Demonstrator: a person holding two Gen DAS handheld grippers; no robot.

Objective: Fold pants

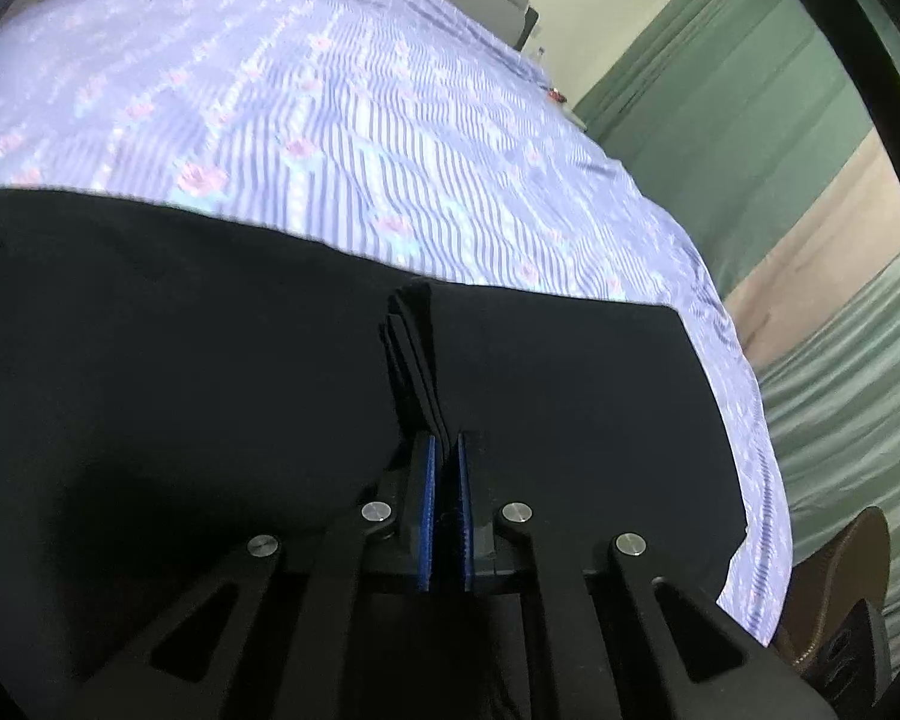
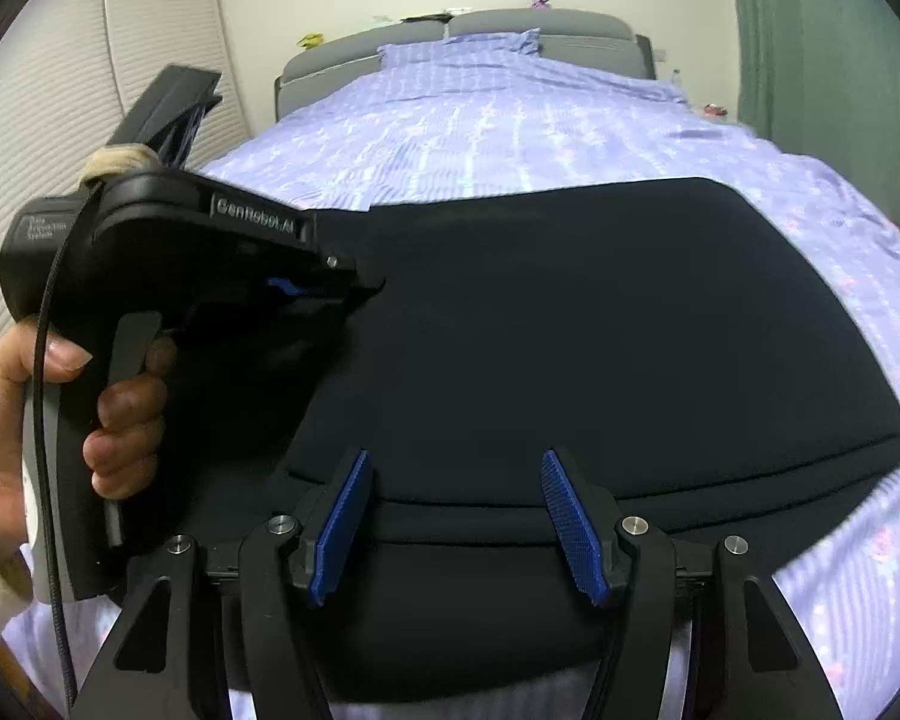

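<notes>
Blue ribbed pads point(image 1: 429, 504) of the left gripper point(image 1: 444, 450) are sitting almost pressed together, pinching a bunched ridge of the black pants point(image 1: 210, 360) that is rising straight ahead of the jaws. Those pants are lying spread over a lilac striped bedsheet point(image 1: 330, 120), with the far cloth edge running just beyond the pinched ridge and a squared end of the fabric off to the tool's right.

From the right wrist view, the right gripper point(image 2: 456, 516) is hovering with its pads spread wide, straddling the near seam line of the pants point(image 2: 570, 330) without pressing on anything. Ahead and to its left, a hand point(image 2: 36, 420) is gripping the handle of the left gripper point(image 2: 369, 287), whose tip is resting down on the fabric.

Judging from this, the risk is lying mostly with the open tool (it is holding nothing yet). If the left side is lifted alone, the cloth may well be dragging crooked across the sheet and the fold line skewing. The left pinch looks to be catching several stacked layers, though how many cannot be told; one slipping out would be leaving a sagging ply. A low grab on the right might also be snagging the bedsheet point(image 2: 510, 120) together with the pants.
</notes>
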